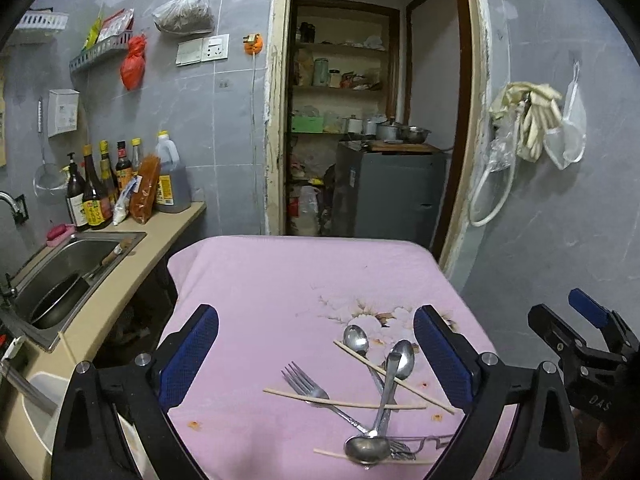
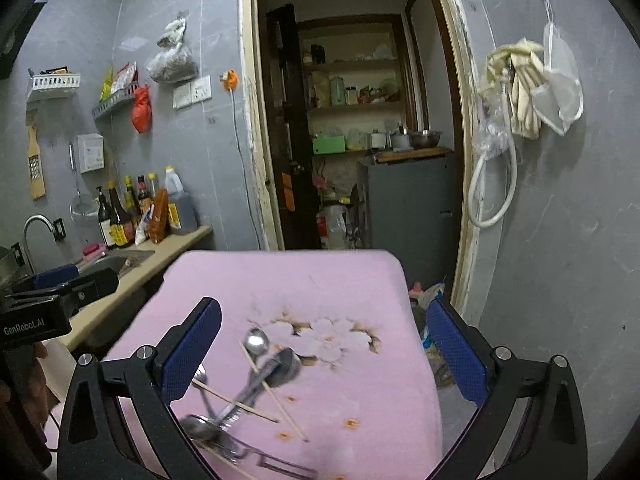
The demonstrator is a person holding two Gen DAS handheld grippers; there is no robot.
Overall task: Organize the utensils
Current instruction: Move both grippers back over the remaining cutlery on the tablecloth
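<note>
**Tangled utensil pile, both tongs open above it**

Risks, judged from the layout: the utensils lie crossed on one another, so closing on one piece would likely drag or flip its neighbours; the spoon (image 1: 394, 376) rests over a chopstick (image 1: 394, 377) and over the handle of a second spoon (image 1: 357, 340), and the fork (image 1: 310, 388) sits under another chopstick (image 1: 344, 398); thin chopsticks on soft pink cloth (image 1: 260, 288) may slip out of the padded fingers; the ladle (image 1: 366, 448) lies at the near edge of the table and could be nudged off; a further chopstick runs beneath it; the right wrist view is motion-blurred, so fine alignment from that side looks unreliable.

Tongs: left gripper (image 1: 316, 360) has jaws spread wide and holds nothing; right gripper (image 2: 326, 364) likewise spread and empty.

Position: in the left wrist view the pile sits between the fingers, nearer the right pad, on the near right part of the cloth; in the right wrist view the pile (image 2: 256, 388) lies close to the left pad, low in the gap; neither gripper touches any piece.
</note>
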